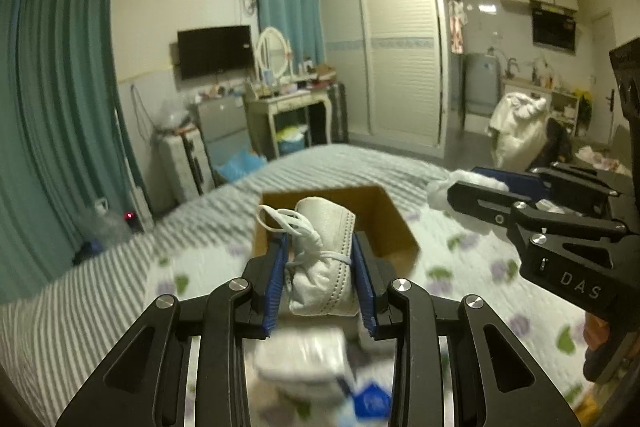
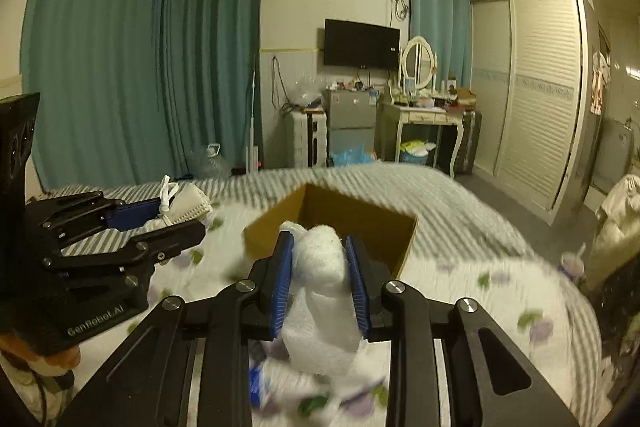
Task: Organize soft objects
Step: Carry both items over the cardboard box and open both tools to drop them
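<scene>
Striped grey-and-white bedding covers the bed (image 1: 100, 287), with a floral-printed sheet (image 1: 460, 267) spread over its near part. On that sheet stands an open cardboard box (image 1: 396, 227), apparently the container for the soft items, set ahead of both tools.

Left tongs (image 1: 320, 279) are closed narrow on a folded white face mask (image 1: 324, 259), its elastic ear loops knotted on top; it is held above the bed just short of the box's near wall. Right tongs (image 2: 320, 279) are closed narrow on a white fleecy cloth (image 2: 320, 291), whose lower part hangs limp below the blue pads (image 2: 280, 279); it too hovers near the box's front edge.

Both items look very light, soft and compressible, not fragile. The mask is best gripped across its folded body rather than by the loops, which would let it swing. The cloth should be pinched at a bunched part, since loose ends droop and may catch on the box rim.
</scene>
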The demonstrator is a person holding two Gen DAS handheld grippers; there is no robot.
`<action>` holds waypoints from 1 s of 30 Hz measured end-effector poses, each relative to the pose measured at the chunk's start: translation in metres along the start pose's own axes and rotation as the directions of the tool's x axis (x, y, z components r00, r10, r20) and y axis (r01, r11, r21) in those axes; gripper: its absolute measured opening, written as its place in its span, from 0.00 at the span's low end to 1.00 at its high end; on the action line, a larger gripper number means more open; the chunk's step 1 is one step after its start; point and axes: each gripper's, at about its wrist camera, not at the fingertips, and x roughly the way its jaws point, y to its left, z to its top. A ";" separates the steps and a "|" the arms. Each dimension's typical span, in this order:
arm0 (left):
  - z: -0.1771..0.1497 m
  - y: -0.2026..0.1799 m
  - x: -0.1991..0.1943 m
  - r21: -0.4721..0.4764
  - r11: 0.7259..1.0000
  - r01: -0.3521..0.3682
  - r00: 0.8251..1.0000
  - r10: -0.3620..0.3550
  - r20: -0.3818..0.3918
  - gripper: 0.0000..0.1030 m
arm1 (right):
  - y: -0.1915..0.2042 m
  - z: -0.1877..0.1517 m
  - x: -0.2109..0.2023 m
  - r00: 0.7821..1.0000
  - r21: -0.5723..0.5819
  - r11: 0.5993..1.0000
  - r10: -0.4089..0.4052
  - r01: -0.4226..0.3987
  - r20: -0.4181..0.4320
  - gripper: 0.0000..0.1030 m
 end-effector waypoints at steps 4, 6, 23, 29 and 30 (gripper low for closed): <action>0.020 0.000 0.046 0.032 0.999 -0.014 1.000 0.014 -0.006 0.30 | -0.020 0.025 0.043 1.000 -0.012 1.000 -0.021 0.021 0.007 0.26; 0.024 -0.001 0.069 0.049 0.998 -0.027 0.999 0.028 -0.023 0.30 | -0.030 0.029 0.068 1.000 0.006 1.000 -0.013 0.013 -0.007 0.26; 0.018 0.011 0.163 -0.004 0.998 -0.063 0.978 0.061 -0.197 0.69 | -0.083 -0.010 0.187 0.984 0.101 0.995 0.028 -0.010 -0.179 0.62; 0.041 0.011 0.110 -0.022 0.995 -0.100 0.986 0.096 -0.137 0.76 | -0.091 0.012 0.130 0.992 0.099 0.995 -0.008 0.020 -0.122 0.66; 0.044 0.011 0.100 -0.022 0.994 -0.106 0.987 0.102 -0.125 0.76 | -0.090 0.018 0.115 0.994 0.085 0.996 -0.021 0.031 -0.111 0.69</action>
